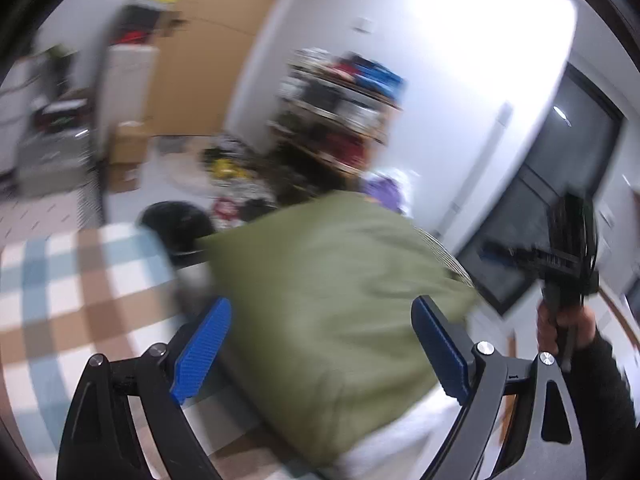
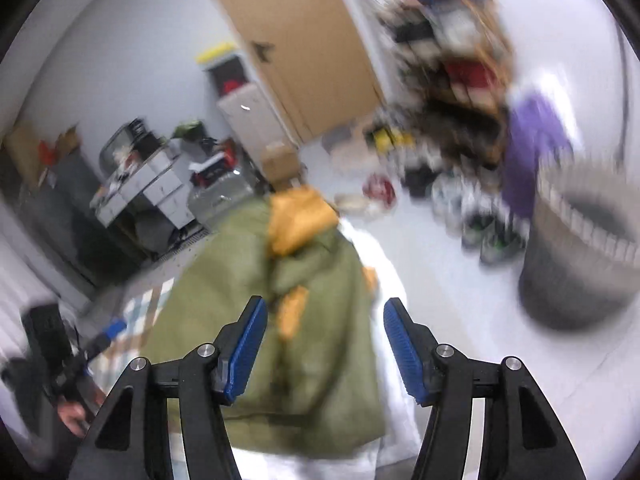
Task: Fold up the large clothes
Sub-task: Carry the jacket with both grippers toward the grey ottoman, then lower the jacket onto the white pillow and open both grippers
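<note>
The olive green jacket [image 2: 280, 344] is lying folded across the work surface directly ahead of both open grippers, nothing standing above it. A checkered cloth [image 1: 72, 288] is covering the left side. A gray laundry basket [image 2: 580, 264] is standing on the floor rightward; floor between is lying bare.

Motion blur smears my far shelf [image 1: 340, 112] and laundry basket [image 2: 584, 252]; the green jacket's [image 2: 280, 320] near hem is cut off.
</note>
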Available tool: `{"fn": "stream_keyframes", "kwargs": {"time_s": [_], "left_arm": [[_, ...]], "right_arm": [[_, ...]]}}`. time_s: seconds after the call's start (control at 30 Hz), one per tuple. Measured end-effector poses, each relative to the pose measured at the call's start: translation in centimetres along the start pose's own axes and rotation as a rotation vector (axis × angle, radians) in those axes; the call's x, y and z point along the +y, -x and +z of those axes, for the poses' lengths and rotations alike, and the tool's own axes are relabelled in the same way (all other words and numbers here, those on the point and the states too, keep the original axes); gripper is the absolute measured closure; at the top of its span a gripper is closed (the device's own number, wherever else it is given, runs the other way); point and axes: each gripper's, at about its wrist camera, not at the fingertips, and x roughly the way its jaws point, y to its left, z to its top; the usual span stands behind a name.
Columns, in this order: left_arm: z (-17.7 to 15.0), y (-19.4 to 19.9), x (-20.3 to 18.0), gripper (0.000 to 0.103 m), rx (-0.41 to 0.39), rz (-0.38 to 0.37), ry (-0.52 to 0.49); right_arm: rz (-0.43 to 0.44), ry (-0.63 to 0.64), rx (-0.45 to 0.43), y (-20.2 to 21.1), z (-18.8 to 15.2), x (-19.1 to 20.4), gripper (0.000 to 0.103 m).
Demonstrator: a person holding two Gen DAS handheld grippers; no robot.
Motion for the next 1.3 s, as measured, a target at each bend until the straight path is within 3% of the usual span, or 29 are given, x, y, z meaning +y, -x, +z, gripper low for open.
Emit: {"fn": "stream_keyframes", "kwargs": {"time_s": [0.13,0.2,0.27,0.37,0.47,0.53,0.57,0.63,0.67,0.77,0.83,0.9,0.93,1.0,1.03,1.1,1.2,1.3], "left_arm": [[-0.6,-5.2,-2.5,0.014,0.162,-0.029,-0.095],[-1.6,-7.5,-2.3,0.014,0.222,-0.017,-0.1],[-2.5,-7.5,-2.7,0.013,0.194,0.004,-0.149],[-3.3,-7.0,-2.4,0.014,0.186,-0.066,-0.165],[-3.6,-6.7,-2.4,0.014,0.173,-0.087,-0.187],[-3.2,-6.6,-2.5,0.014,0.162,-0.095,-0.18],[-3.2,-6.4,-2.5,0.013,0.158,-0.089,-0.184],[-2.9,-6.6,-2.5,0.013,0.158,-0.07,-0.195],[-2.7,-6.8,-2.5,0.012,0.157,-0.074,-0.195],[-2.8,-6.8,-2.4,0.012,0.123,-0.095,-0.201],[-3.4,-6.4,-3.2,0.012,0.119,-0.069,-0.24],[-3.7,-6.4,-3.8,0.012,0.117,-0.058,-0.275],[-3.8,-6.3,-3.9,0.012,0.114,-0.062,-0.281],[-3.7,-6.1,-3.6,0.012,0.099,-0.077,-0.276],[-3.6,-5.6,-3.4,0.012,0.076,-0.094,-0.272],[-3.0,-5.1,-3.3,0.012,0.066,-0.106,-0.275],[-2.0,-3.9,-2.9,0.012,0.075,-0.07,-0.215],[-1.3,-2.0,-1.8,0.012,0.052,-0.052,-0.134]], "right_arm": [[-0.035,0.194,0.009,-1.0,0.5,7.2,0.037],[-0.127,0.232,0.08,-4.7,0.6,8.3,0.039],[-0.235,0.222,0.205,-9.8,-0.5,7.4,0.04],[-0.194,0.067,0.306,-12.4,-2.6,4.6,0.04],[-0.111,-0.022,0.311,-11.7,-4.2,2.2,0.041],[-0.1,-0.044,0.324,-11.6,-4.7,1.7,0.041],[-0.1,-0.044,0.335,-11.3,-4.3,1.7,0.041],[-0.127,-0.031,0.359,-10.5,-1.9,2.4,0.053],[-0.138,-0.022,0.311,-8.9,-0.4,3.2,0.053],[-0.156,0.001,0.13,-6.6,4.1,5.8,0.026],[-0.138,-0.023,0.103,-7.8,6.5,6.9,0.025],[-0.182,-0.007,0.128,-10.7,8.5,8.5,0.026],[-0.257,0.042,0.158,-13.1,9.1,9.5,0.027],[-0.441,0.128,0.283,-18.4,8.6,9.4,0.026],[-0.488,0.117,0.369,-20.3,7.7,8.6,0.024],[-0.503,-0.015,0.458,-22.4,5.8,6.2,0.024],[-0.445,-0.062,0.439,-21.3,5.6,4.8,0.025],[-0.425,-0.09,0.356,-17.6,5.3,4.6,0.024]]}}
